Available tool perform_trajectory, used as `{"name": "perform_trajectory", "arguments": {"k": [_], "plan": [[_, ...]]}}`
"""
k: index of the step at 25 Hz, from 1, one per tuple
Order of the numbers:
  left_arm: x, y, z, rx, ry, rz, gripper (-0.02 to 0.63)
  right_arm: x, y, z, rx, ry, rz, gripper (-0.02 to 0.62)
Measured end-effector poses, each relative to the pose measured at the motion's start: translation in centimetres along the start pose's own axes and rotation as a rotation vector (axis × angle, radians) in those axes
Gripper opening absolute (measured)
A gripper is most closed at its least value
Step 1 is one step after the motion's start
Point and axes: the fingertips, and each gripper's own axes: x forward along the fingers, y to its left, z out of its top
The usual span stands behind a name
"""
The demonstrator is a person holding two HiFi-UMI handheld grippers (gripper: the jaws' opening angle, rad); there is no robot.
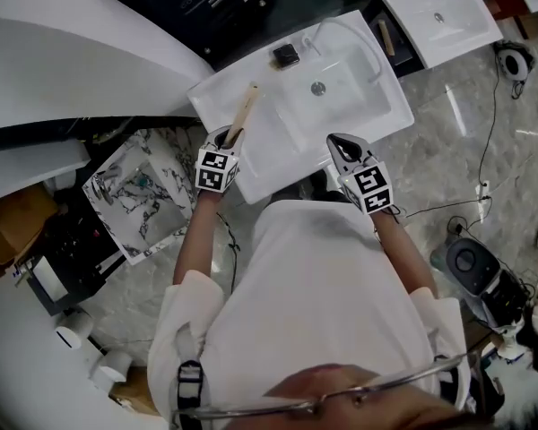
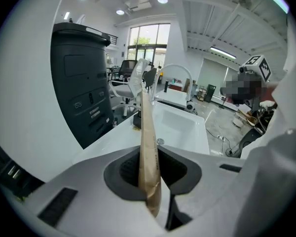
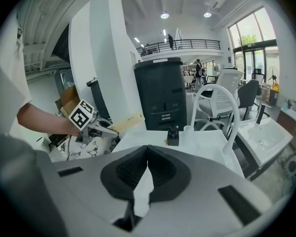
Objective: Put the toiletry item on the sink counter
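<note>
Nearest the camera, the person's white shirt [image 1: 314, 276] fills the lower head view, with both forearms reaching toward 12 o'clock. The left gripper [image 1: 229, 138] is clamped on the paper-wrapped toiletry item [image 1: 245, 115], a long flat tan strip pinched near its lower end between the dark pads. The item juts from the jaws toward 1 o'clock over the front left part of the sink counter [image 1: 269, 164]. It is held up in the jaws rather than lying on the surface. At 3 o'clock from it, over the counter's front edge, the right gripper [image 1: 341, 141] has its jaws brought together at the tips with nothing between them. Beyond the grippers lies the white basin [image 1: 341, 106] with its drain [image 1: 318, 88] in the middle. A curved white faucet [image 3: 234, 118] arches over the basin. A small black object [image 1: 285, 55] sits on the counter at 11 o'clock from the drain. Farther off, at 2 o'clock, stands a second sink [image 1: 466, 34].
</note>
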Motion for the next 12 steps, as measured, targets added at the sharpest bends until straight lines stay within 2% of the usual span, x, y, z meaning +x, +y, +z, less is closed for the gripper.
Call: {"name": "perform_trajectory", "arguments": {"k": [12], "plan": [[7.1, 4.8, -0.2, 0.202, 0.160, -0.065, 0.055, 3.0, -0.3, 0.0, 0.055, 0.013, -0.005, 0.006]]}}
